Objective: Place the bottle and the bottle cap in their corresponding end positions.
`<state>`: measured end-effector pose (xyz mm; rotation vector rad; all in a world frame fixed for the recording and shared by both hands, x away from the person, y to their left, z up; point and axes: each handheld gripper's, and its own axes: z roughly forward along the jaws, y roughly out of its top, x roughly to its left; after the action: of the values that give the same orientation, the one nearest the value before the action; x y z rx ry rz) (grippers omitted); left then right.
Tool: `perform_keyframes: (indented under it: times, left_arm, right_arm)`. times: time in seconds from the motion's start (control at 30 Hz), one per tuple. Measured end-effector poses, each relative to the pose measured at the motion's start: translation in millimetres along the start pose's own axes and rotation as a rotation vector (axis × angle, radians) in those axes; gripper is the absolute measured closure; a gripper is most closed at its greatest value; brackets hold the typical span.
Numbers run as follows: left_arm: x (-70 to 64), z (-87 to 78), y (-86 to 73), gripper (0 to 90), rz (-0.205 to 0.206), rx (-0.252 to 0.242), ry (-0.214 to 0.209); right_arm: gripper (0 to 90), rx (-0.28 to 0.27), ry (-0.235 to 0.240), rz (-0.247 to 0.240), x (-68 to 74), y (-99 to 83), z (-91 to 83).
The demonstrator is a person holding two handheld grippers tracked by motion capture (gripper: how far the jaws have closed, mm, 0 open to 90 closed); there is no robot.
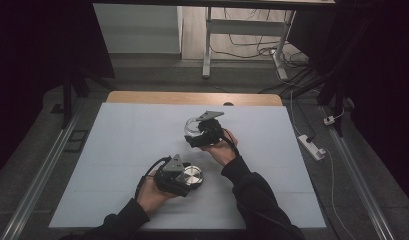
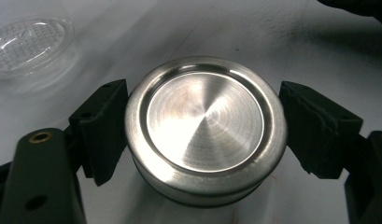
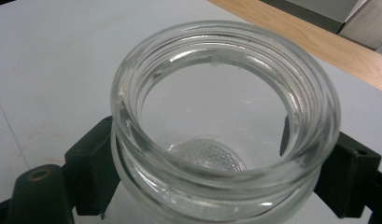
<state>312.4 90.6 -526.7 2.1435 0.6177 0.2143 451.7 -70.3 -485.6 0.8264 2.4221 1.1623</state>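
Left tool (image 2: 205, 135) straddles the metal lid (image 2: 205, 128) near on the table (image 1: 117, 150), not yet clenched; right tool (image 3: 221, 172) clamps the glass jar (image 3: 226, 116) farther off, which might slip if squeezed unevenly

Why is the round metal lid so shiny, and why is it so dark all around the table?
Left gripper view: light glares off the round brushed-metal lid. Right gripper view: the clear glass jar shows bright reflections on its rim. High view: the pale table is lit, surroundings stay black.

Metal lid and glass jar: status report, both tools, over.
Left tool straddles metal lid, jaws beside its rim, contact unclear. Right tool clamped on open glass jar. Lid off jar, both apart on white table. Nothing between them.
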Motion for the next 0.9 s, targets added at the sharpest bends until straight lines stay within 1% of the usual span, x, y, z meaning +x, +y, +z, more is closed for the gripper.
perform_keyframes:
  times: [0.07, 0.2, 0.33, 0.37, 0.4, 0.5, 0.53, 0.67, 0.87, 0.9]
  left_arm:
    - [2.3, 2.1, -0.9, 20.3, -0.01, 0.003, 0.002]
    - [4.8, 6.4, -1.5, 20.3, -0.015, 0.016, 0.002]
    - [3.2, 11.4, -1.5, 20.3, 0.001, 0.042, 0.014]
    - [3.2, 12.3, -1.4, 20.3, 0.009, 0.049, 0.016]
    - [2.7, 13.9, -1.6, 20.3, 0.012, 0.054, 0.02]
    - [2.7, 16.8, -2.1, 20.3, 0.021, 0.073, 0.03]
    - [3.0, 17.5, -2.2, 20.3, 0.03, 0.085, 0.034]
    - [2.7, 20.3, -2.3, 20.2, 0.035, 0.097, 0.039]
    - [4.6, 21.8, -2.0, 20.2, 0.023, 0.117, 0.028]
    - [5.1, 22.0, -2.1, 20.1, 0.016, 0.117, 0.026]
  right_arm:
    - [15.1, 0.0, -0.003, -0.001, -0.2, 0.1, 1.7]
    - [15.1, 0.002, -0.004, 0.002, -1.9, -0.3, 4.8]
    - [15.1, 0.007, -0.007, -0.004, -2.7, -1.5, 7.8]
    - [15.1, 0.005, -0.004, 0.002, -2.2, -1.8, 8.7]
    - [15.1, 0.008, -0.004, -0.004, -2.7, -2.1, 9.1]
    - [15.1, 0.008, -0.001, 0.002, -2.2, -3.2, 11.1]
    - [15.1, 0.008, -0.001, -0.001, -2.5, -3.5, 11.5]
    - [15.1, 0.01, 0.005, -0.001, -2.1, -5.1, 13.4]
    - [15.0, 0.014, 0.011, -0.002, -1.9, -7.7, 15.5]
    - [15.0, 0.012, 0.012, -0.004, -2.3, -8.2, 15.5]
